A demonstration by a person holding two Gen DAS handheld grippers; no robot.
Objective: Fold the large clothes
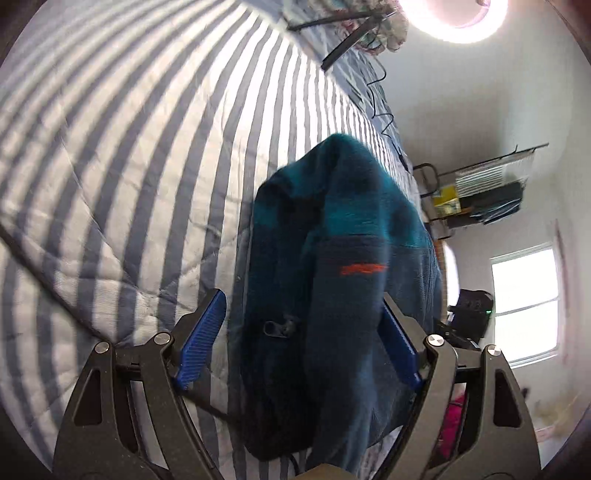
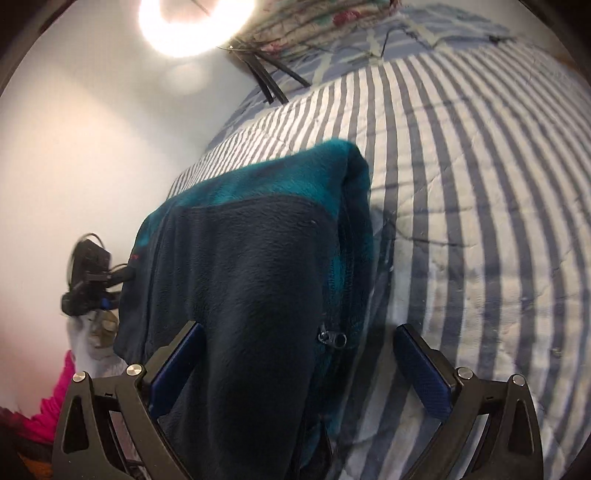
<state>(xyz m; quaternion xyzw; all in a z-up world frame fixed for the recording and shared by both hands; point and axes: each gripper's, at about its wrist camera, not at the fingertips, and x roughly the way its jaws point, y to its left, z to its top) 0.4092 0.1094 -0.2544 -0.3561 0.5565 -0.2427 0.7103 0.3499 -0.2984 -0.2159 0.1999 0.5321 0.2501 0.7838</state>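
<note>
A teal and navy fleece jacket (image 1: 332, 258) lies folded on the striped quilt (image 1: 129, 166), with an orange logo and a zipper pull showing. My left gripper (image 1: 303, 321) is open, its blue pads either side of the jacket's near end. In the right wrist view the same jacket (image 2: 251, 258) lies on the quilt (image 2: 480, 184). My right gripper (image 2: 299, 343) is open around the jacket's near end, its left pad against the fleece. The other gripper (image 2: 88, 277) shows at the jacket's left edge.
A bright ring lamp (image 1: 454, 18) and black tripod legs (image 1: 343, 48) stand at the bed's far end beside a floral pillow (image 2: 314, 22). Cables (image 1: 384, 118) lie on the quilt. A shelf rack (image 1: 480, 192), a window (image 1: 524, 302) and pink cloth (image 2: 48, 406) are beside the bed.
</note>
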